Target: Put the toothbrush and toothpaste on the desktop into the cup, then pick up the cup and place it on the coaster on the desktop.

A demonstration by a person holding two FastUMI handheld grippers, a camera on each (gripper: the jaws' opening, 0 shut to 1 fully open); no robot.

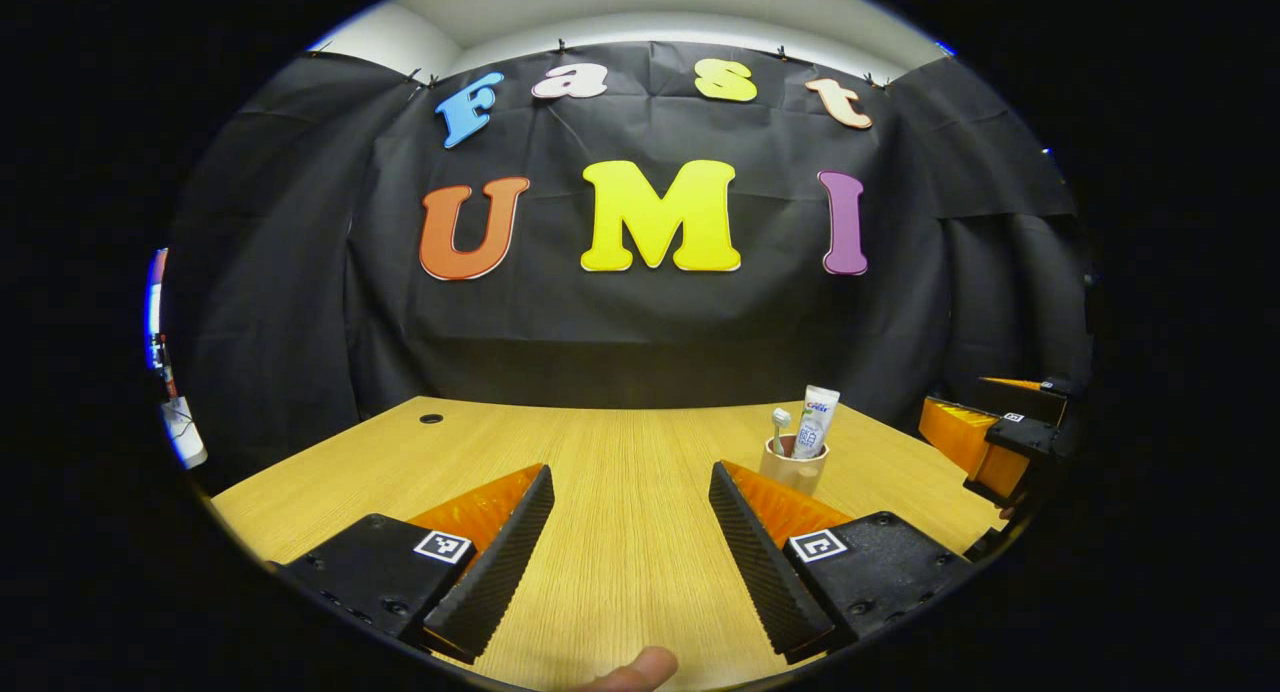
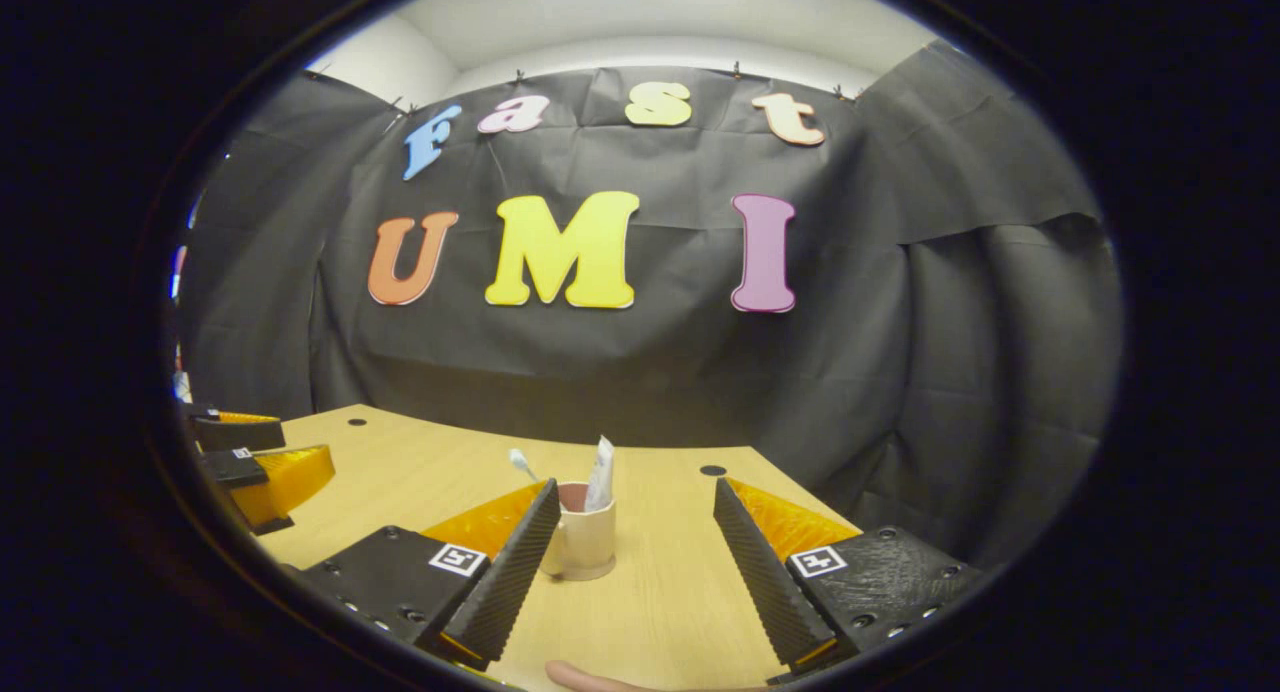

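In the left gripper view we saw a fingertip [image 1: 640,669] at the bottom edge, and above it the left claw [image 1: 630,492] spread wide with nothing between its fingers. Beneath it ran the pale wood-grain tabletop [image 1: 620,562], bare across the middle, with a small dark round hole [image 1: 431,418] near its far left corner. Just past the tip of that claw's right finger stood the small beige cup [image 1: 793,466], upright, with the white-headed toothbrush [image 1: 779,424] and the white toothpaste tube [image 1: 815,422] standing in it. Farther right, near the tabletop's edge, we saw the right claw [image 1: 985,442]. Behind everything hung the black cloth wall [image 1: 640,322], and above it a pale ceiling [image 1: 640,12].

In the right gripper view the right claw [image 2: 632,512] was also wide open and held nothing. The cup [image 2: 585,542] stood on the tabletop [image 2: 660,592] just inside the claw's left finger, very close to it; we could not tell whether they touched. We could not make out the coaster under the cup. The left claw [image 2: 255,452] showed well off to the left.
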